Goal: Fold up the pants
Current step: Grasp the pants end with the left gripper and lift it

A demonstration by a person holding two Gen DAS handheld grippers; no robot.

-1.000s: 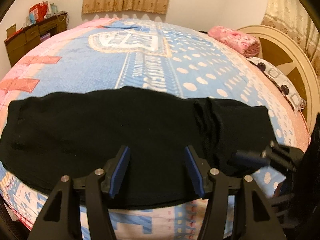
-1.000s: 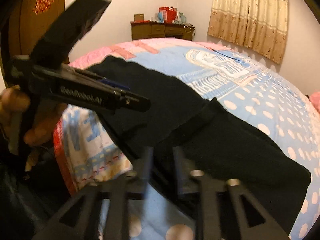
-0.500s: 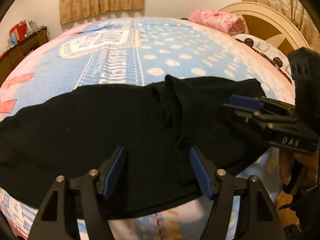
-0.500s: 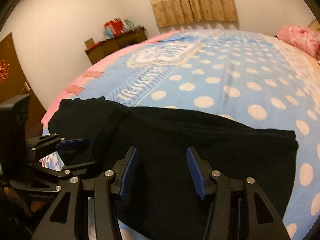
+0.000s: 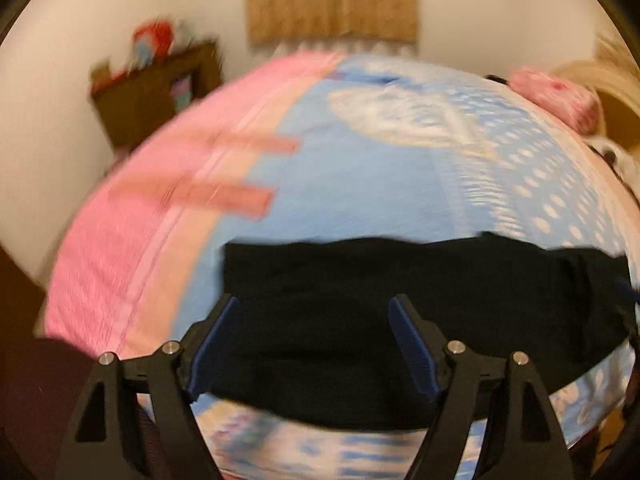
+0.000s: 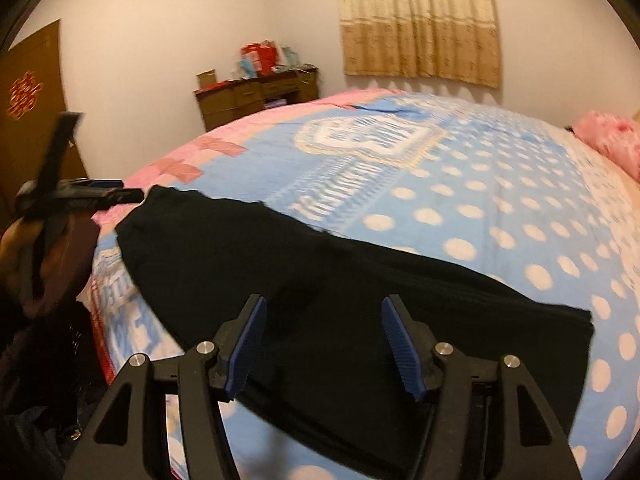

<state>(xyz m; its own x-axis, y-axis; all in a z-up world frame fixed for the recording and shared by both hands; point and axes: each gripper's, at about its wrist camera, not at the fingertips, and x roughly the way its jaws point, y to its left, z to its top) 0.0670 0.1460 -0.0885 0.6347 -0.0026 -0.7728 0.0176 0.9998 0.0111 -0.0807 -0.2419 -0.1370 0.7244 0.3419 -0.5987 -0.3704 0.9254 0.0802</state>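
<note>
Pants (image 6: 328, 288) lie flat on bed (image 6: 480, 208), both jaws spread

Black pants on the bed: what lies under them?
The black pants lie on a blue polka-dot bedspread; whatever is directly beneath the cloth is covered.

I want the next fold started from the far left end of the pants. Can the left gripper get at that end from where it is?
Probably yes. The left gripper is open over the black pants, and their left edge lies just beyond its left finger on the bedspread, with nothing lying between.
</note>
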